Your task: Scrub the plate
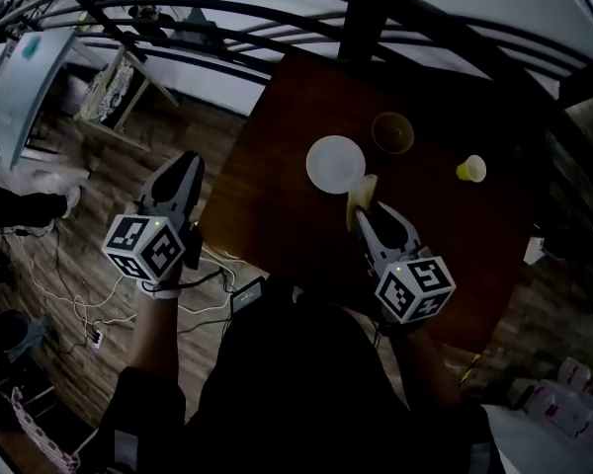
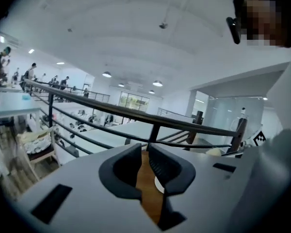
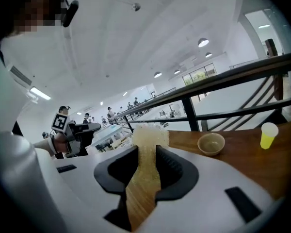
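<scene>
A white plate lies on the dark wooden table; a sliver of the plate shows past the left jaws. My right gripper is shut on a yellow sponge, held upright just right of the plate's near edge. In the right gripper view the sponge stands up between the jaws of the right gripper. My left gripper hovers off the table's left edge, above the floor. The left gripper is shut, with nothing between its jaws.
A brown bowl and a yellow cup stand beyond the plate; the same bowl and cup show in the right gripper view. A dark railing runs behind the table. Cables lie on the plank floor.
</scene>
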Demonstrator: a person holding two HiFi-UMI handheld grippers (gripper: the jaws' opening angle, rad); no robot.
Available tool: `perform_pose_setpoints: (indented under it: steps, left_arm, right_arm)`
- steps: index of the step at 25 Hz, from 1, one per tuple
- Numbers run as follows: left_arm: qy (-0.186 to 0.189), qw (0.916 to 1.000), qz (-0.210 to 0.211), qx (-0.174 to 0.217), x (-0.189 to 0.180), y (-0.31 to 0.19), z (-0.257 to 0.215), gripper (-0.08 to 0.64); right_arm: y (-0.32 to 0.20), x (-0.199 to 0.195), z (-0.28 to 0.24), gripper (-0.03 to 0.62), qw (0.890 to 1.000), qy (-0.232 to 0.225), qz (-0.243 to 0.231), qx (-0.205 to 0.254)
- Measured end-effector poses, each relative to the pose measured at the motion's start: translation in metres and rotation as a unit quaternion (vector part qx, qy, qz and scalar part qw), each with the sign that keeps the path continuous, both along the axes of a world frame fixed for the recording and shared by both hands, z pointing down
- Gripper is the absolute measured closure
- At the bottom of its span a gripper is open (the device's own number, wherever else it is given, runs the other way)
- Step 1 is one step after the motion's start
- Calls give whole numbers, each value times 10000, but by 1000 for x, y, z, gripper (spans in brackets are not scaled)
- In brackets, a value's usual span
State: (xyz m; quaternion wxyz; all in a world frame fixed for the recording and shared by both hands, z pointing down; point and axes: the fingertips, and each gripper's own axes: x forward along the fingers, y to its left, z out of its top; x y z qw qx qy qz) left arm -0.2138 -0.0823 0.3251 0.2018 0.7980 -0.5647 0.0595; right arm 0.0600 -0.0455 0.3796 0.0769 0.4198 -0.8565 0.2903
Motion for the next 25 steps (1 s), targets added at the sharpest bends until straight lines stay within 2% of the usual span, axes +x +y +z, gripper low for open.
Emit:
perform_pose_setpoints:
  steps: [6, 10, 16, 25]
  left_arm:
    - [-430, 9934, 801, 705, 67, 32, -66, 503]
    - [5, 9862, 1166, 1176, 120, 43, -96, 503]
    - [296, 9784, 1692, 1152, 177, 57, -103, 503]
    - [340, 9750, 1981, 942, 177, 69, -83, 503]
  right_arm:
    - [13, 8, -52, 466, 9965, 76, 297, 782]
    - [17, 7, -92, 466, 9908, 0, 349, 1307]
    - [32, 17, -124, 466, 9854, 30, 387, 1655]
    - [46, -14, -116, 466, 9880, -8, 198, 1531]
